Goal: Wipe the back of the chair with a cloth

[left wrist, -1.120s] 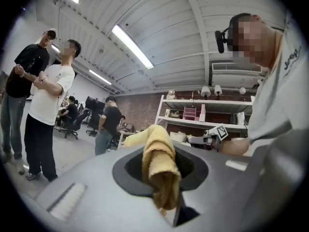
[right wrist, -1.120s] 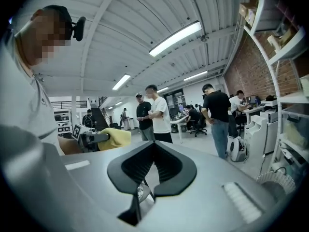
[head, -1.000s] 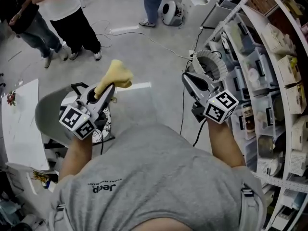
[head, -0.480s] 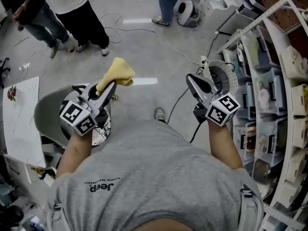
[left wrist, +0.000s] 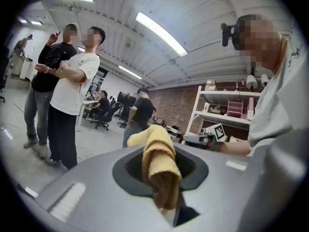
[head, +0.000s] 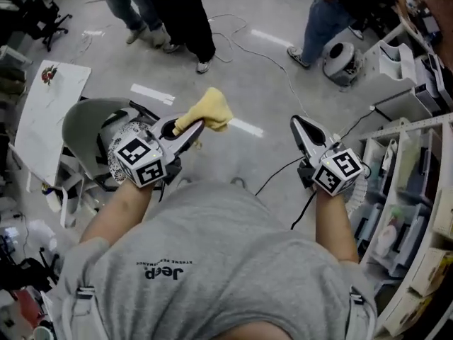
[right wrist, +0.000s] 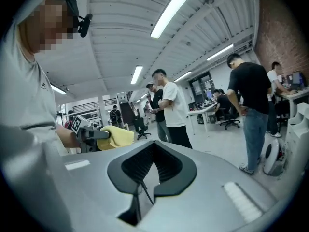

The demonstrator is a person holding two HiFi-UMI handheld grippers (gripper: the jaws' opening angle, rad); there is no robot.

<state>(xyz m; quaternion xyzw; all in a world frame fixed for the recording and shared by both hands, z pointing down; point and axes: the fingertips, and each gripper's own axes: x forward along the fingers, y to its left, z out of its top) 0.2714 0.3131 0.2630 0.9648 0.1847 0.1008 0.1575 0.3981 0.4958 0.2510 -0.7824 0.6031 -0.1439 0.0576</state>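
Yellow terry cloth (head: 211, 110), crumpled soft, in smooth grey left claw (head: 192, 126).

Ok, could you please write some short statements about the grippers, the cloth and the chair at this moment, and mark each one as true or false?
1. The left gripper holds a yellow cloth between its fingers. True.
2. The cloth is pressed on the back of the grey chair. False: it is held in the air, apart from the chair.
3. The right gripper carries a second cloth. False: its fingers are together with nothing between them.
4. The chair stands on the person's left side, near the left gripper. True.
5. A shelving rack stands on the person's right side. True.
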